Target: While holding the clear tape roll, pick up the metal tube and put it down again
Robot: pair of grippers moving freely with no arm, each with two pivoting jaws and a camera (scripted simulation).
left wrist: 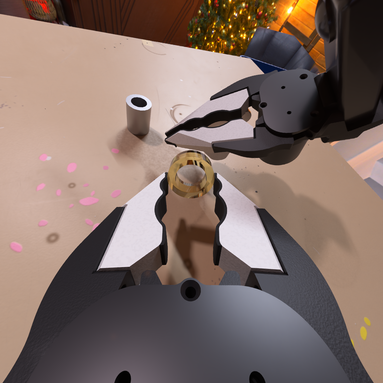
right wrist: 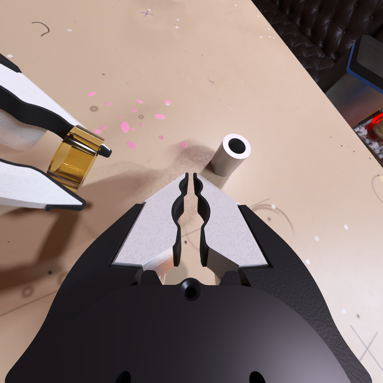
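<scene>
A lit Christmas tree (left wrist: 228, 27) and a dark tufted leather sofa (right wrist: 310, 31) border the wide tan tabletop (left wrist: 62, 83), which is scuffed, pencil-marked and flecked with pink paint spots (right wrist: 124, 126).

The left gripper (left wrist: 190, 180) is clenched on the amber-tinted clear tape roll (left wrist: 190, 176), pinching its outer wall between the tips of both fingers; the roll hangs clear of the table, its hole facing that gripper's camera. The right gripper (right wrist: 190, 176) carries nothing, its tips drawn almost together with only a thin slit between them. It hovers just beside the short, thick-walled silver metal tube (right wrist: 230, 155), which stands upright on the table, apart from both grippers and just right of the right gripper's tips in its own view.

The step in hand looks like the approach to the tube, with the pick-up not yet made. To do it well, the right gripper's fingers should spread wider than the tube, shift sideways until the tube sits centred between them, then come down and close on the wall around mid-height, so the smooth cylinder is not tipped or squeezed out. The left gripper is close by, so the tape roll should be kept firmly pinched and out of the way.
</scene>
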